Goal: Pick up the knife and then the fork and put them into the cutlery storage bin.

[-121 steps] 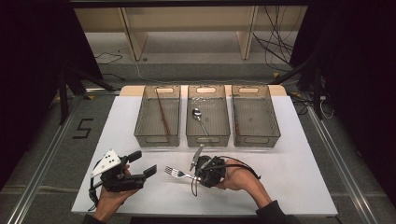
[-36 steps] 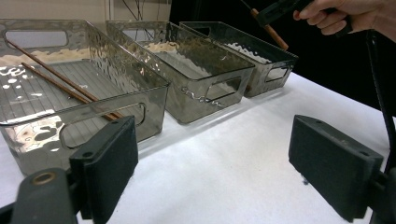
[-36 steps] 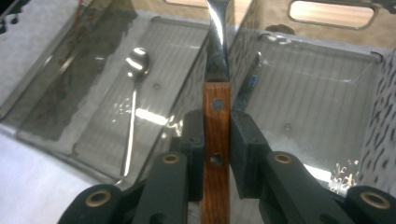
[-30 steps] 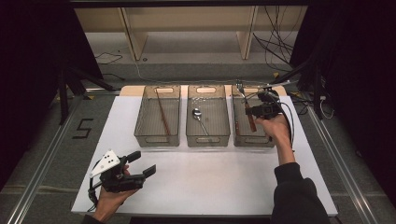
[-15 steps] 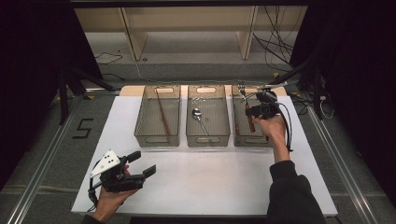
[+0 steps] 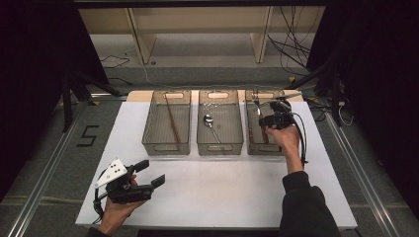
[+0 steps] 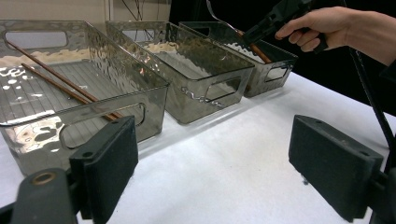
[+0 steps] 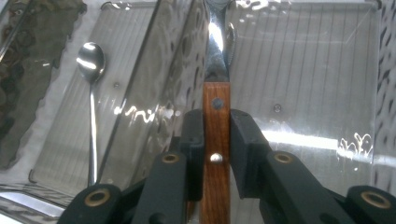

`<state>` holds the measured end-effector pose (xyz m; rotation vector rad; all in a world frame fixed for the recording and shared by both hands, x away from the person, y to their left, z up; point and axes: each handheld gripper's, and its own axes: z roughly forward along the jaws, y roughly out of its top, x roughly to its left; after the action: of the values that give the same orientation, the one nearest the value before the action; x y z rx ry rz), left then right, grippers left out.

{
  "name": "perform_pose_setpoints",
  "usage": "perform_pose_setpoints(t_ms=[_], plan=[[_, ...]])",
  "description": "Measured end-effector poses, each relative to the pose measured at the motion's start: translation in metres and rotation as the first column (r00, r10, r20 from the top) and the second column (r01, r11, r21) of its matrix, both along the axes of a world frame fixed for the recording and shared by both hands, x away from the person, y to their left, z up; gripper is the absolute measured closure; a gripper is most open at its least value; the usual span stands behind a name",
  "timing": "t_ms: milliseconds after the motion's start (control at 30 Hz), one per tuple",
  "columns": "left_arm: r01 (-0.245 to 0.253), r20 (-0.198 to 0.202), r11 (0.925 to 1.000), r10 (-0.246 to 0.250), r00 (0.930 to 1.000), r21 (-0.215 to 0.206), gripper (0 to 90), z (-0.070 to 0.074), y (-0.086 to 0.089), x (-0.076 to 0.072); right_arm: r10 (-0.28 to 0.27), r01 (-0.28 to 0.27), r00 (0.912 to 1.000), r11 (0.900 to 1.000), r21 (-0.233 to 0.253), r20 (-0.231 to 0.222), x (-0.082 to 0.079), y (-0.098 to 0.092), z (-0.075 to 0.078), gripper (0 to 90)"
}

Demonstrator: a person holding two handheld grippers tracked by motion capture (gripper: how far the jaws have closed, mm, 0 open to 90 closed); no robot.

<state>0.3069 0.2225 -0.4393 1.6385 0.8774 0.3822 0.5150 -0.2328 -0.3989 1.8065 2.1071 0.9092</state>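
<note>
A fork with a wooden handle [image 8: 216, 100] is clamped between my right gripper's [image 8: 216, 126] jaws, metal end pointing into the right-hand clear bin [image 8: 322, 88]. In the high view the right gripper [image 6: 267, 120] hovers over that bin [image 6: 258, 148], the fork [image 6: 261, 133] slanting down inside it. The left gripper view shows the brown fork handle [image 7: 259, 51] dipping below the bin's rim [image 7: 275, 65]. My left gripper [image 6: 149, 173] is open and empty, low over the table's front left; its pads [image 7: 107, 163] stand wide apart.
The left bin [image 6: 166, 146] holds brown chopsticks [image 6: 172, 121]. The middle bin [image 6: 220, 146] holds a metal spoon [image 6: 211, 126]. All three bins stand in a row at the back of the white table [image 6: 222, 192]. A cable [image 6: 302, 143] trails from the right gripper.
Four seconds ago the right gripper held the fork low at the table's front; it has carried it to the right bin. Over the last second it barely shifted. The left gripper stayed still.
</note>
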Motion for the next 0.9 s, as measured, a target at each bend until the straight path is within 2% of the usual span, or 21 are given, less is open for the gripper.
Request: perform_pose_setpoints(t_ms=[233, 300, 367, 500, 667, 800, 900], plan=[[0.0, 0.0, 1.0, 0.0, 1.0, -0.001, 15.2, 0.0, 0.0, 0.0, -0.007, 0.007, 0.9998, 1.0, 0.003, -0.02, 0.001, 0.0, -0.004, 75.1], [0.0, 0.0, 1.0, 0.0, 1.0, -0.001, 15.2, 0.0, 0.0, 0.0, 0.002, -0.001, 0.9997, 1.0, 0.028, -0.025, 0.002, 0.0, -0.004, 64.9], [0.0, -0.001, 1.0, 0.0, 1.0, -0.001, 15.2, 0.0, 0.0, 0.0, 0.021, -0.02, 0.9995, 0.999, 0.051, -0.024, 0.002, 0.002, -0.002, 61.3], [-0.001, -0.001, 1.0, 0.001, 1.0, -0.003, 15.2, 0.0, 0.0, 0.0, 0.047, -0.046, 0.9989, 0.997, 0.067, -0.006, 0.0, 0.005, 0.002, 57.4], [-0.001, -0.001, 1.0, 0.001, 1.0, -0.002, 15.2, 0.0, 0.0, 0.0, 0.082, -0.083, 0.9965, 0.994, 0.071, 0.02, -0.006, 0.007, 0.008, 48.3], [0.0, -0.002, 1.0, 0.0, 1.0, -0.001, 15.2, 0.0, 0.0, 0.0, 0.128, -0.131, 0.9901, 0.989, 0.068, 0.058, -0.018, 0.012, 0.014, 41.8], [0.0, -0.001, 1.0, 0.0, 1.0, -0.001, 15.2, 0.0, -0.001, 0.0, 0.16, -0.167, 0.982, 0.983, 0.071, 0.101, -0.029, 0.015, 0.018, 38.3]])
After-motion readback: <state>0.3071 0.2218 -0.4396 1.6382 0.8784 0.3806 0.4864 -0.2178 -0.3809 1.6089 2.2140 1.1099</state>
